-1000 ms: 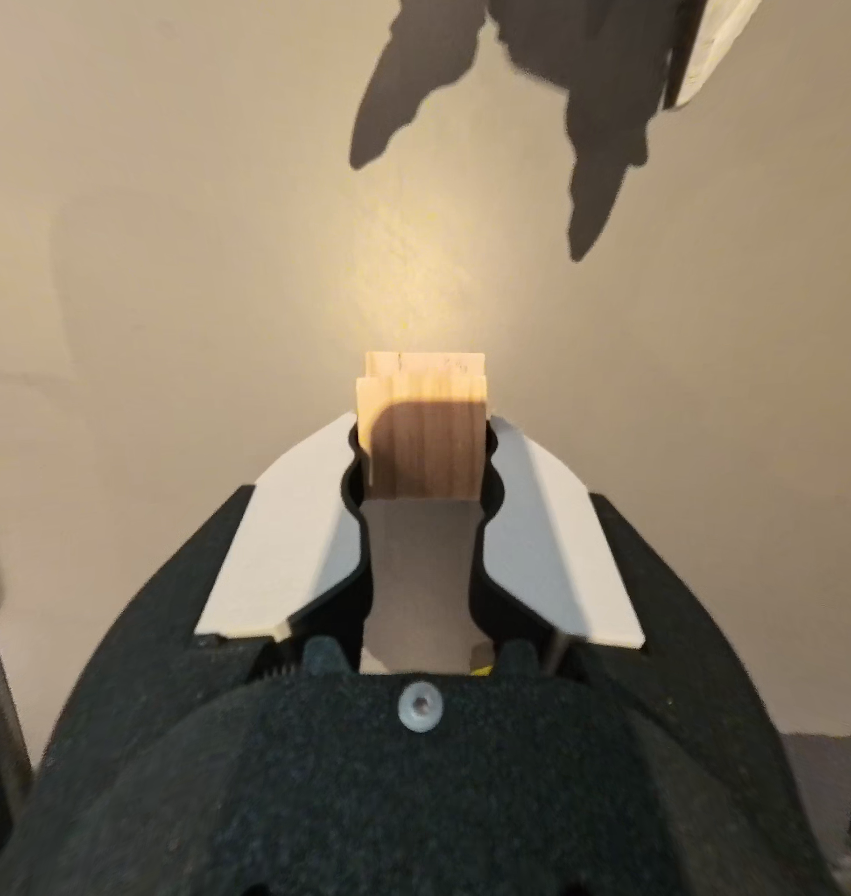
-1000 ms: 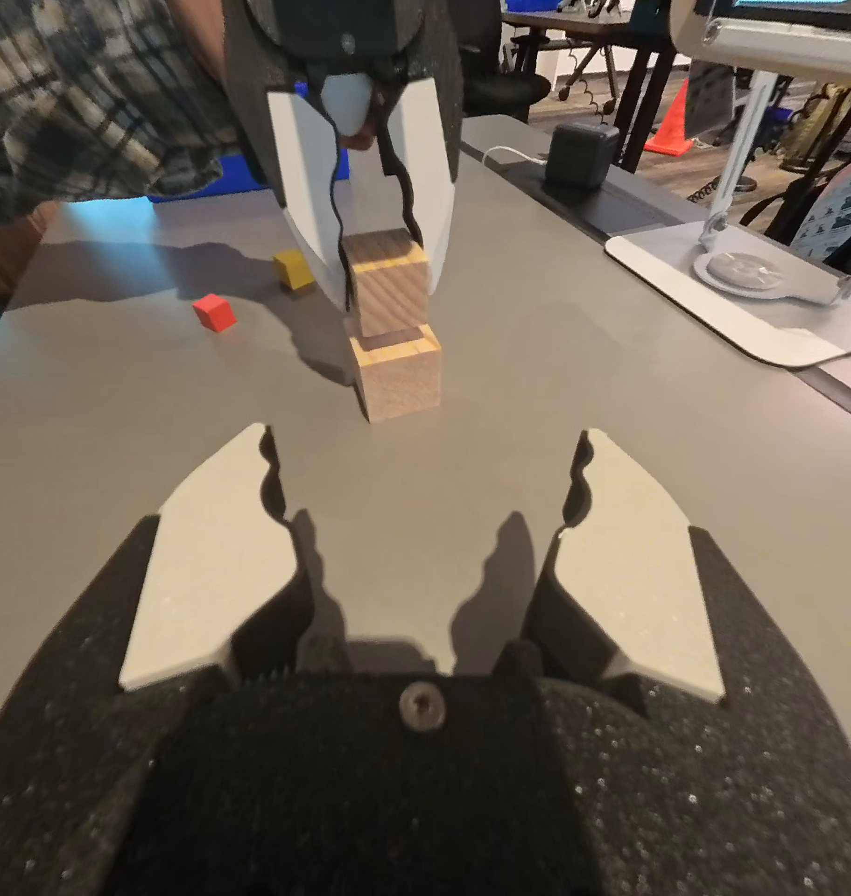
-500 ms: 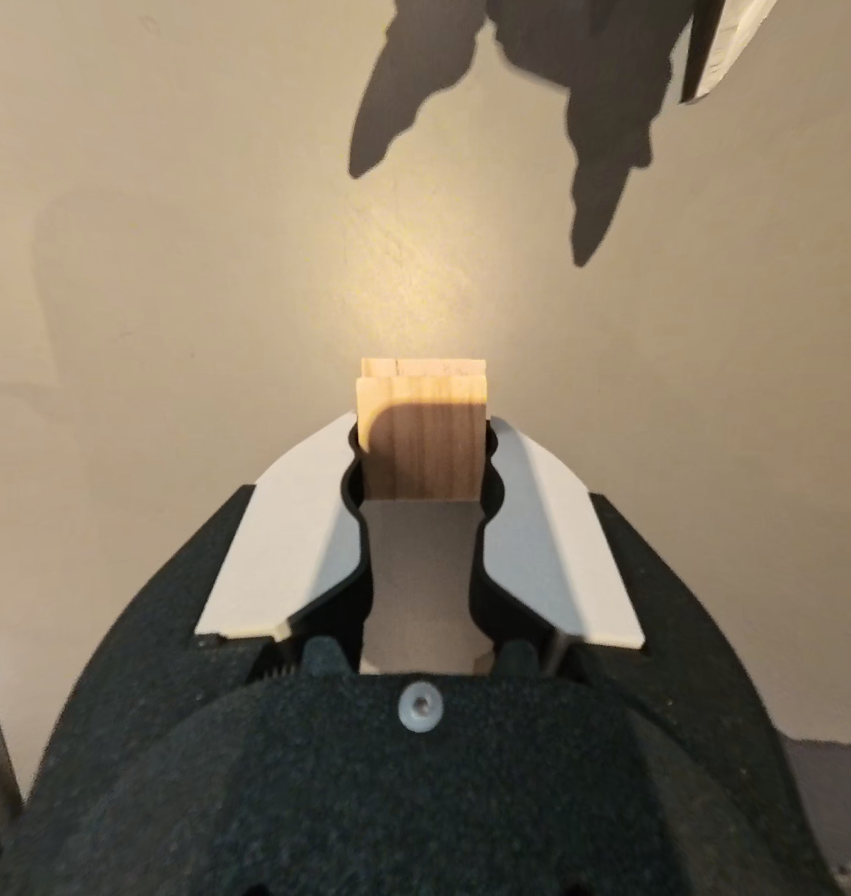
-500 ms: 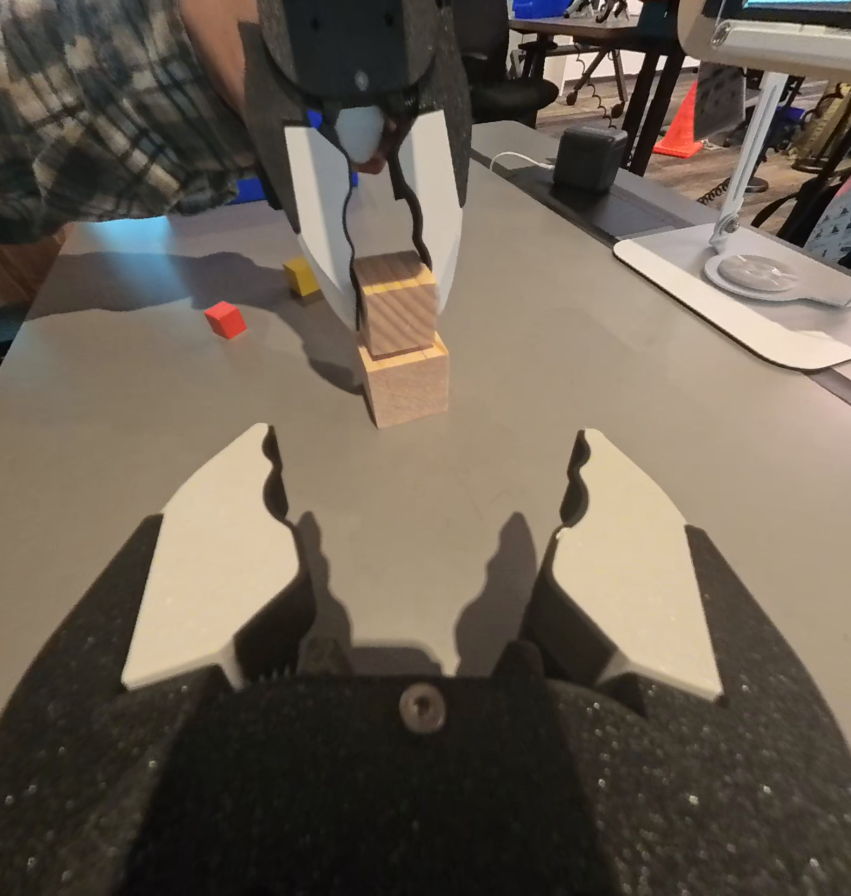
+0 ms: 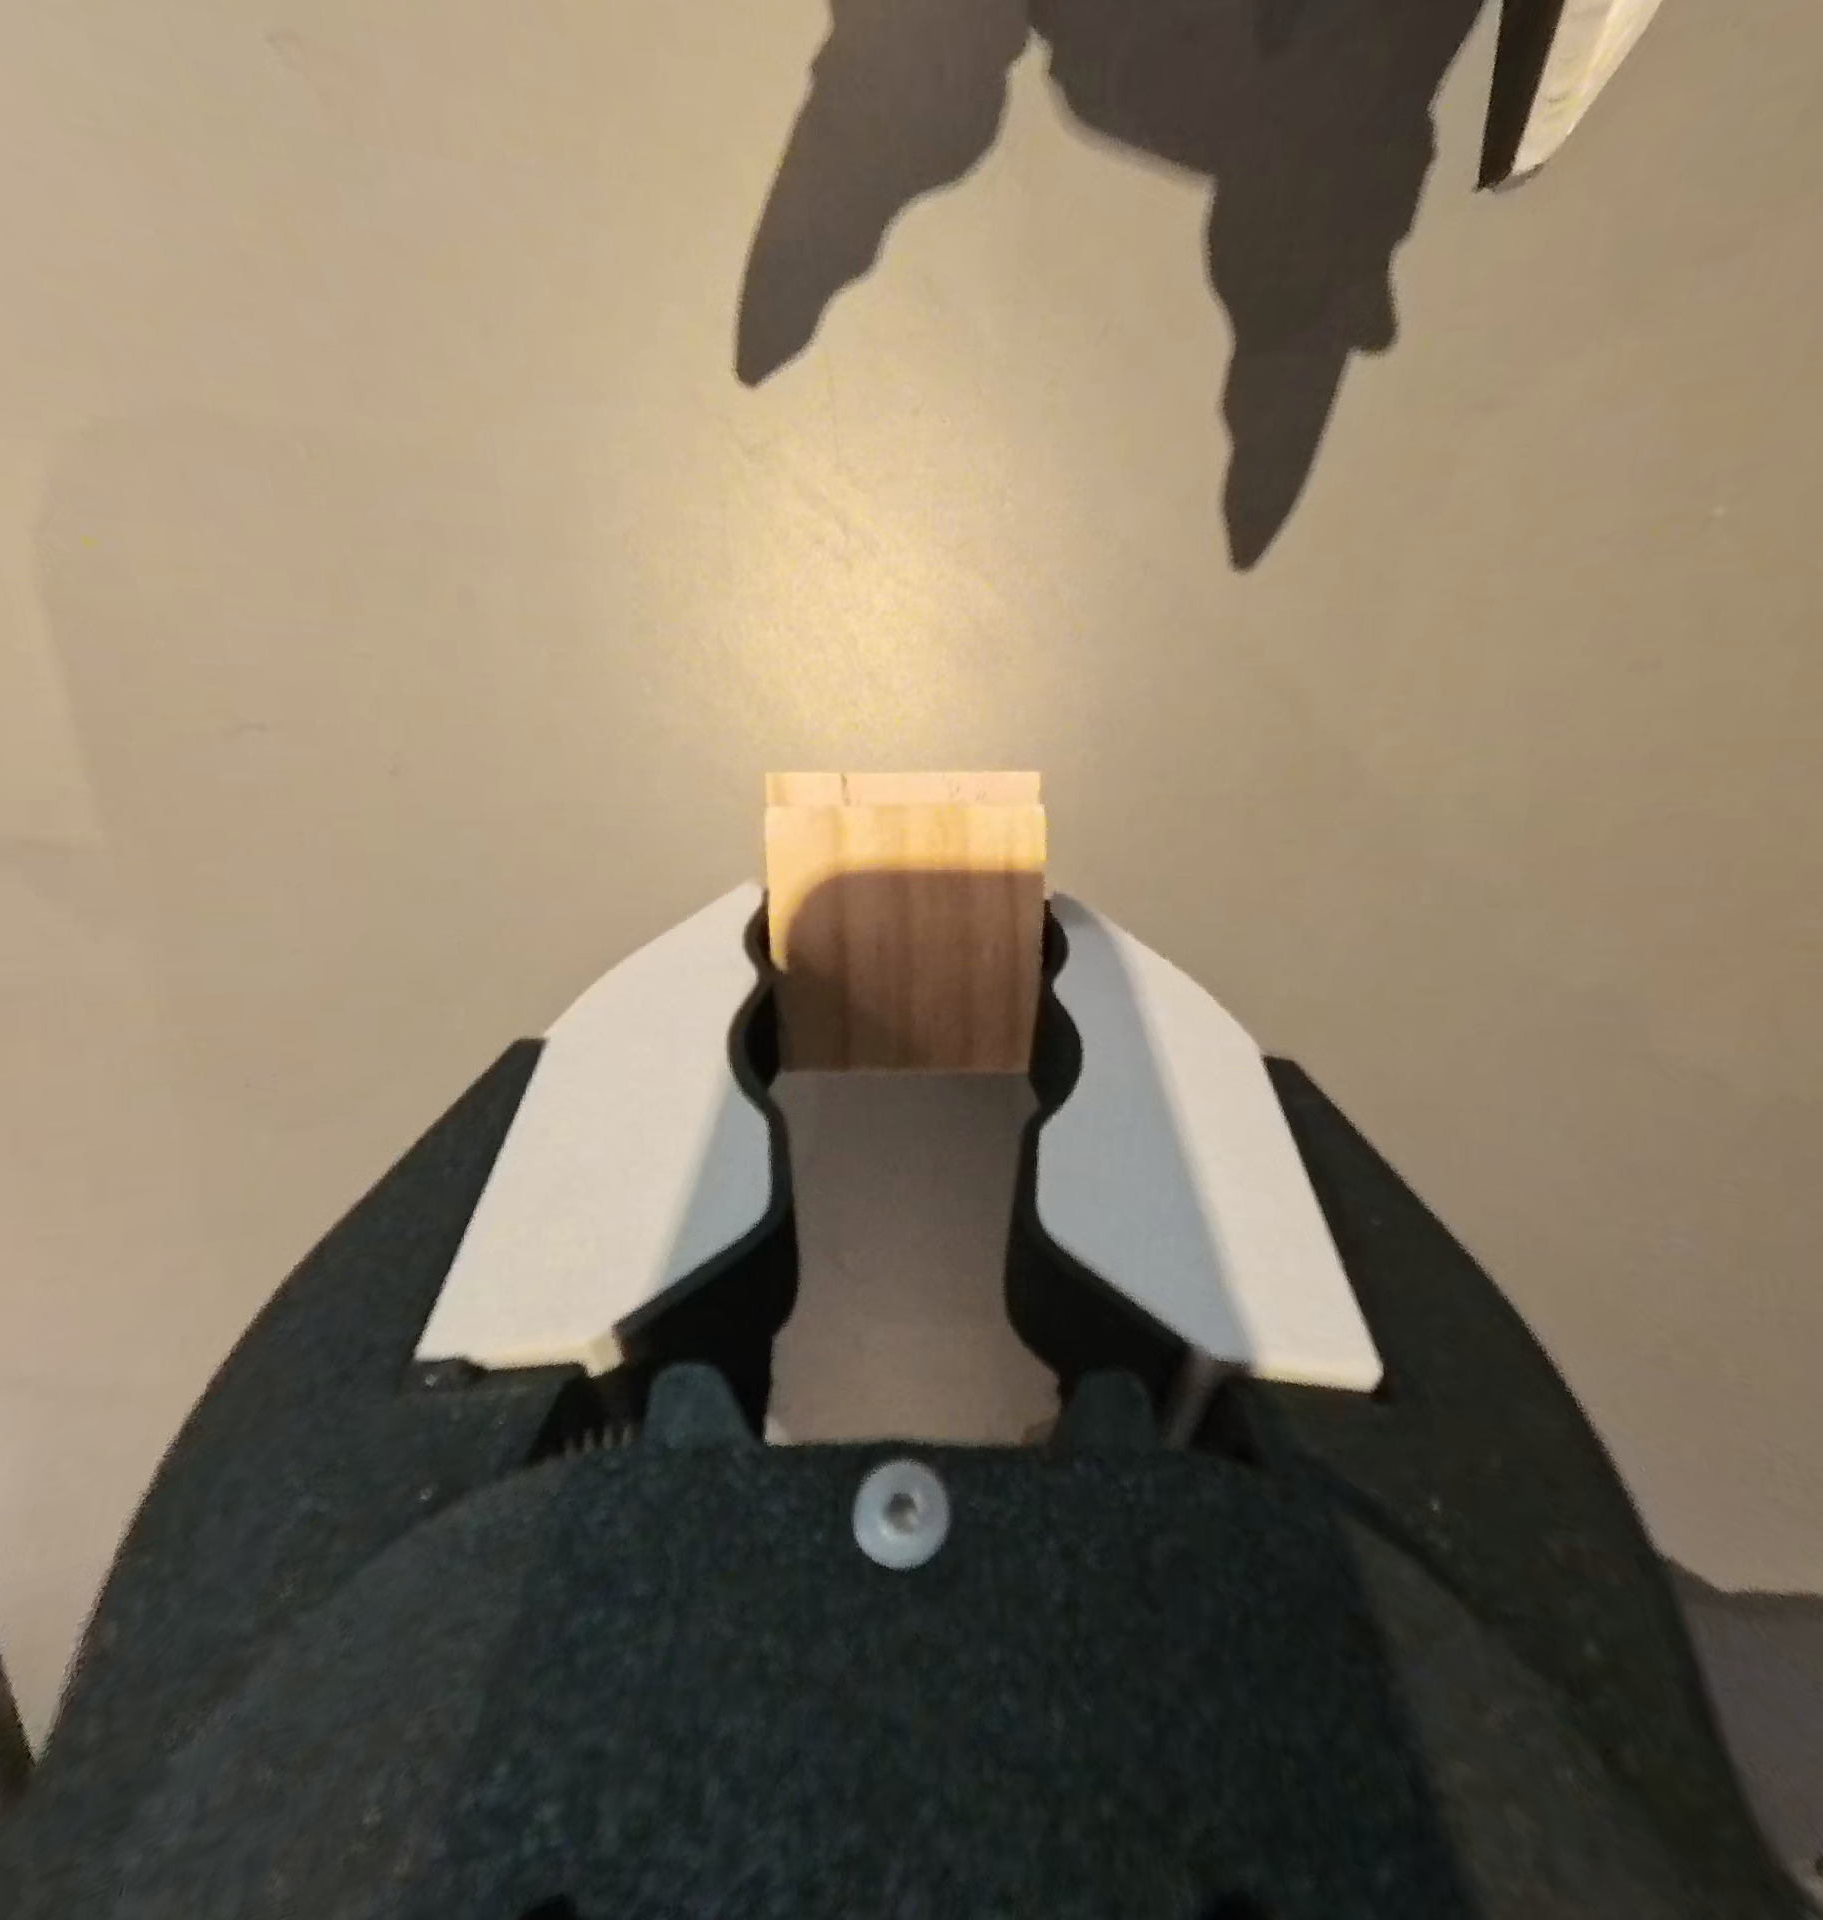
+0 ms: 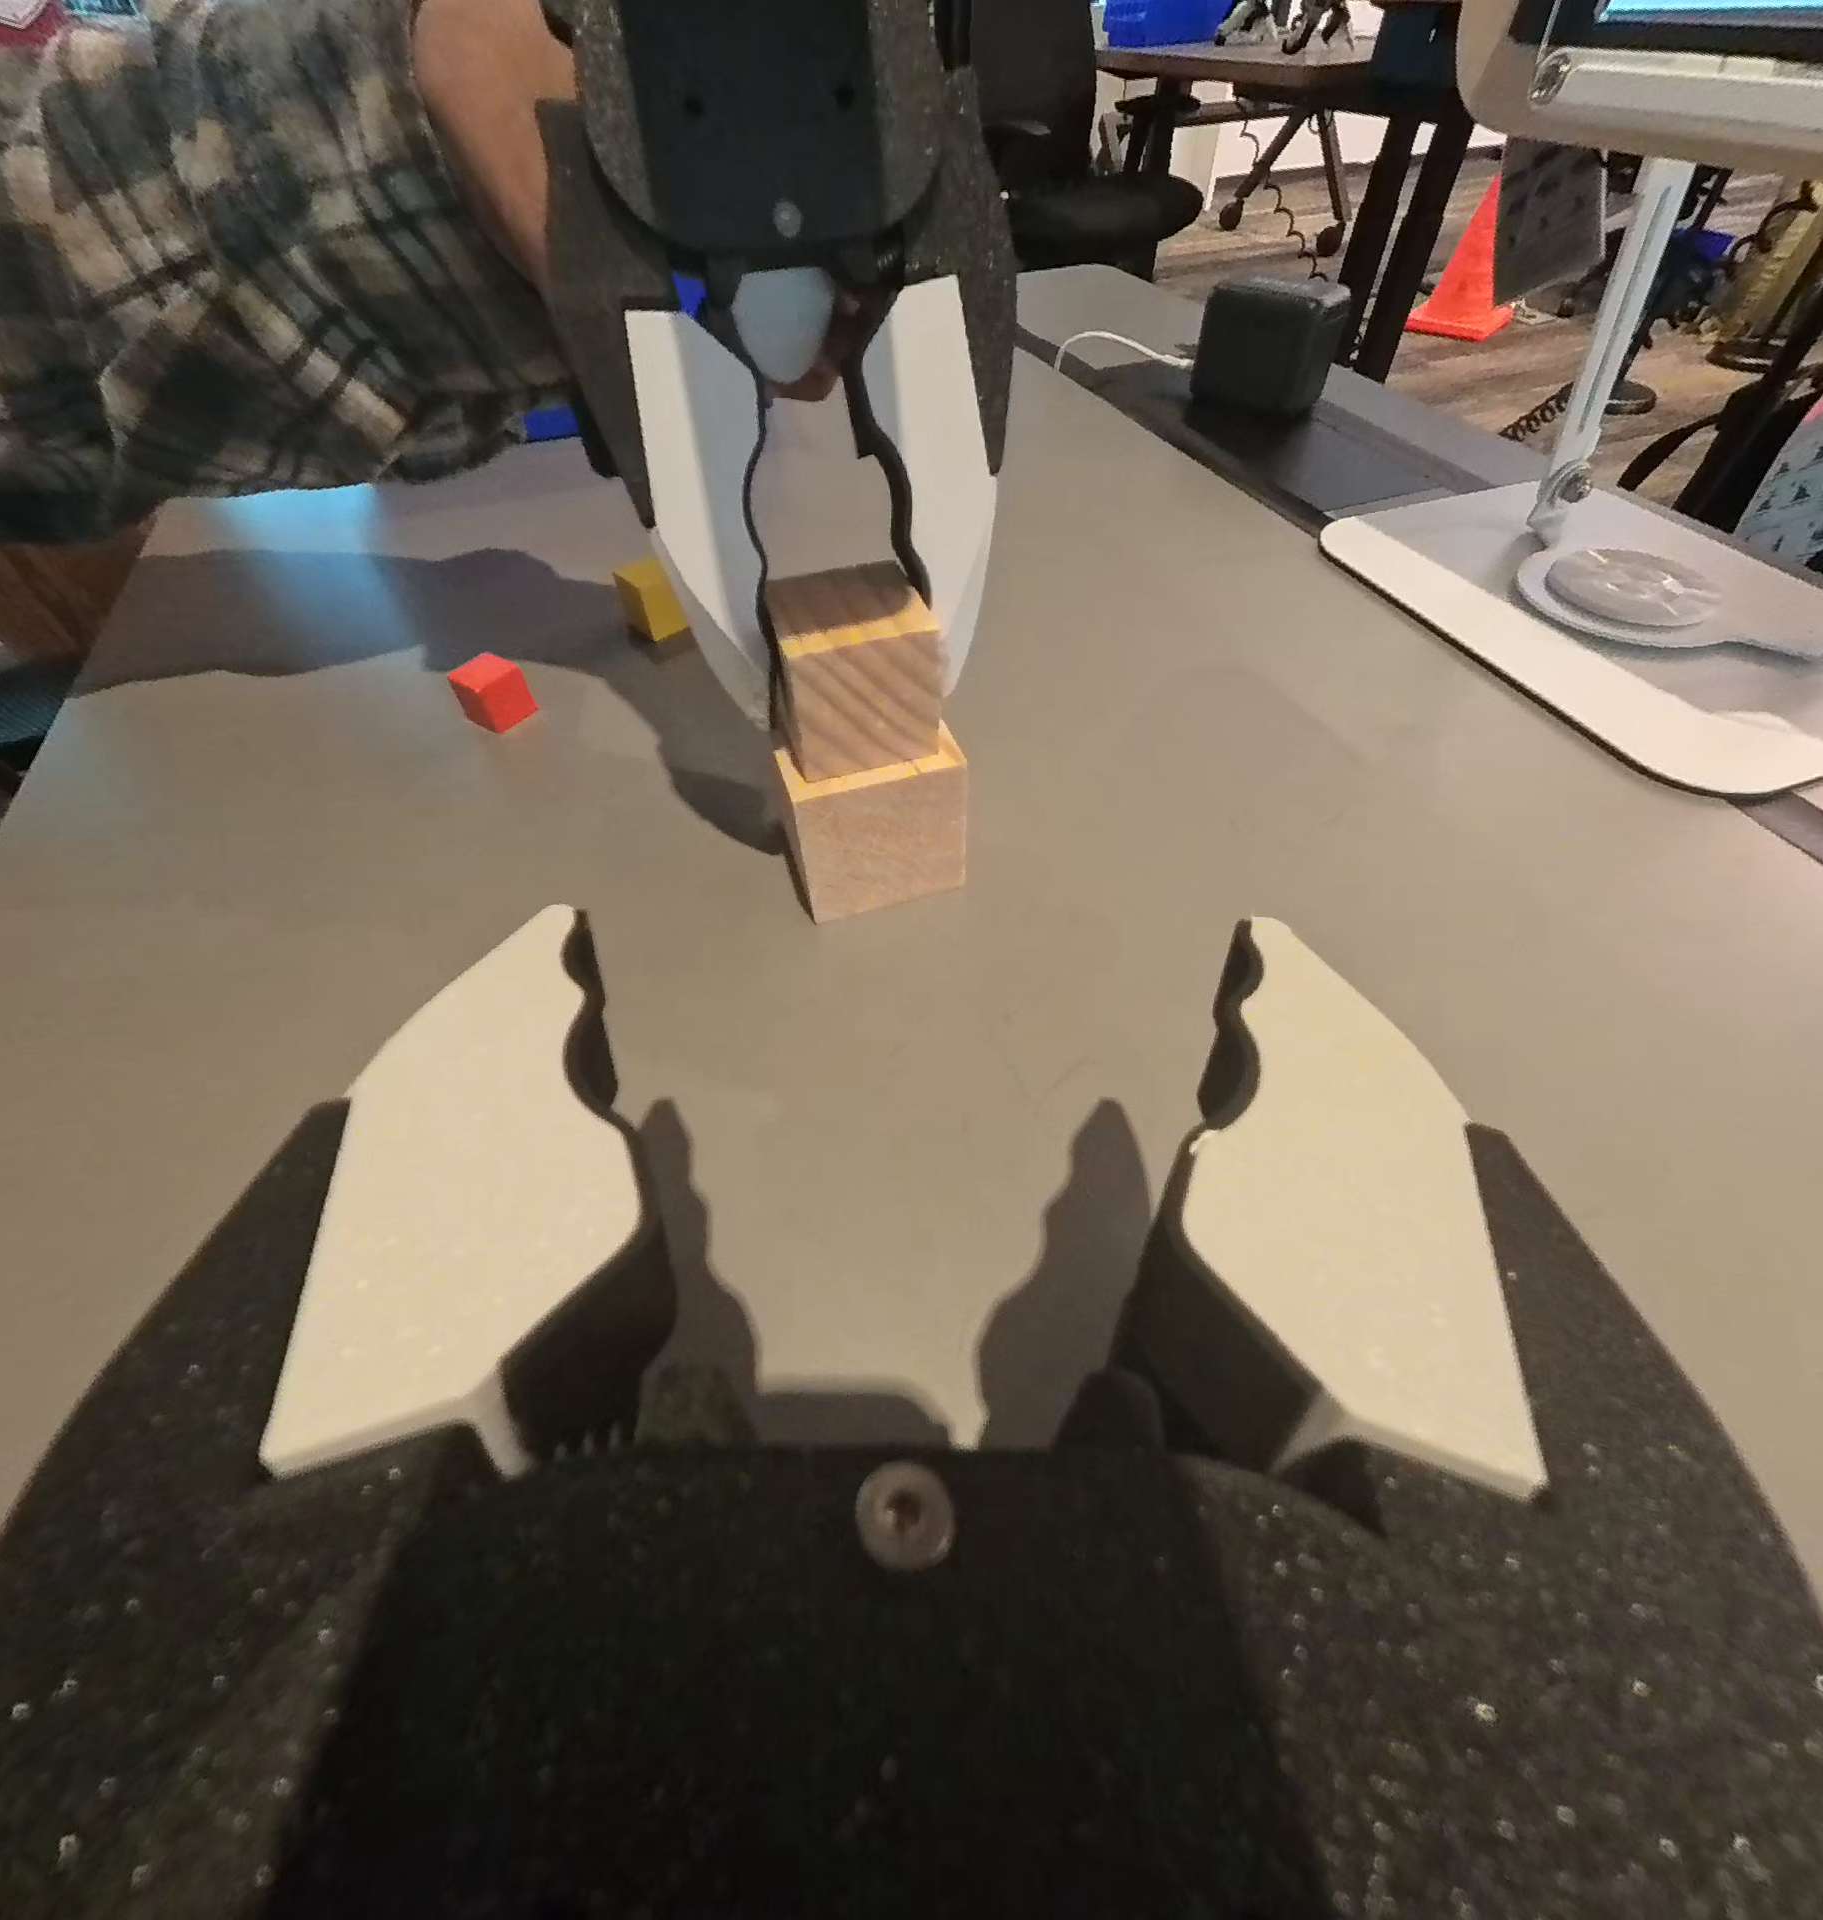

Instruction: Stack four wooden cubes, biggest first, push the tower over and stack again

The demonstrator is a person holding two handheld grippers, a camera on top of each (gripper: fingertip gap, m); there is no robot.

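Your grey table (image 6: 1302,935) carries the largest cube (image 6: 879,844); the second cube (image 6: 863,691) sits on it, clamped by your left gripper (image 6: 850,665). Your right gripper (image 6: 912,1023) hovers nearby, fingers apart, empty. Yellow cube (image 6: 651,601) and red cube (image 6: 491,690) lie loose behind.

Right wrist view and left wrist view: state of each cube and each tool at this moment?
Left tool: shut on the second cube.
Second cube: gripped, resting on the biggest cube.
Biggest cube: flat on the table, base of the stack.
Yellow cube: loose on the table, unstacked.
Red cube: loose on the table, unstacked.
Right tool: open, empty.
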